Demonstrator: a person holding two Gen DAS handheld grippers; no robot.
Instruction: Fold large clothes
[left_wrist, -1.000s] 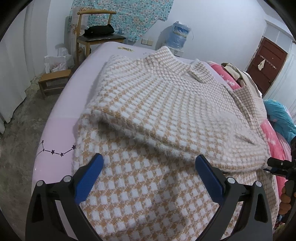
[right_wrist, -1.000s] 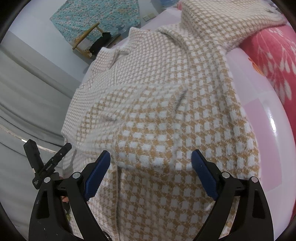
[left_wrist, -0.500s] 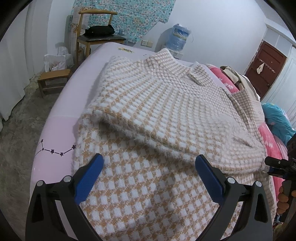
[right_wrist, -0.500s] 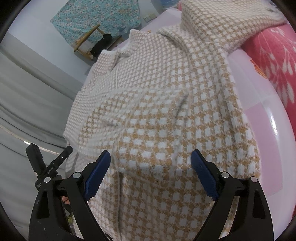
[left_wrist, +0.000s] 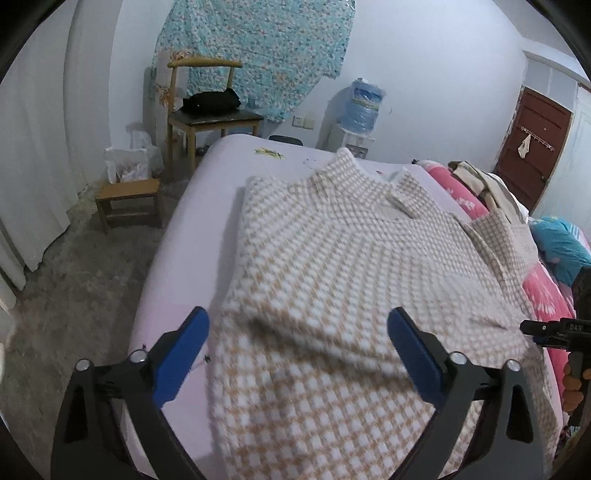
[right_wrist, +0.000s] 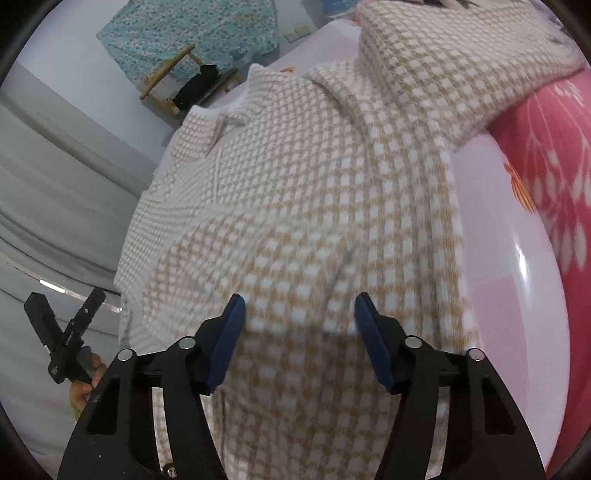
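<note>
A large tan-and-white checked coat (left_wrist: 351, 266) lies spread on a pale pink bed (left_wrist: 207, 192), with one part folded over the body. My left gripper (left_wrist: 297, 354) is open and empty, hovering above the coat's near hem. My right gripper (right_wrist: 299, 339) is partly open, narrower than the left one, with nothing between its fingers, hovering over the coat (right_wrist: 314, 184) from the other side. One sleeve (right_wrist: 443, 66) drapes over a red quilt (right_wrist: 546, 155). Each view shows the other gripper at its edge, the left one in the right wrist view (right_wrist: 66, 339).
A wooden chair (left_wrist: 210, 107) with a black bag, a low stool (left_wrist: 127, 199) and a white bag stand on the concrete floor at the left. A water dispenser (left_wrist: 360, 107) stands beyond the bed. Red and blue bedding (left_wrist: 561, 247) lies at the right.
My left gripper has lifted and pulled back, so more of the bed and room shows. My right gripper's jaws have narrowed and it has moved nearer the coat.
</note>
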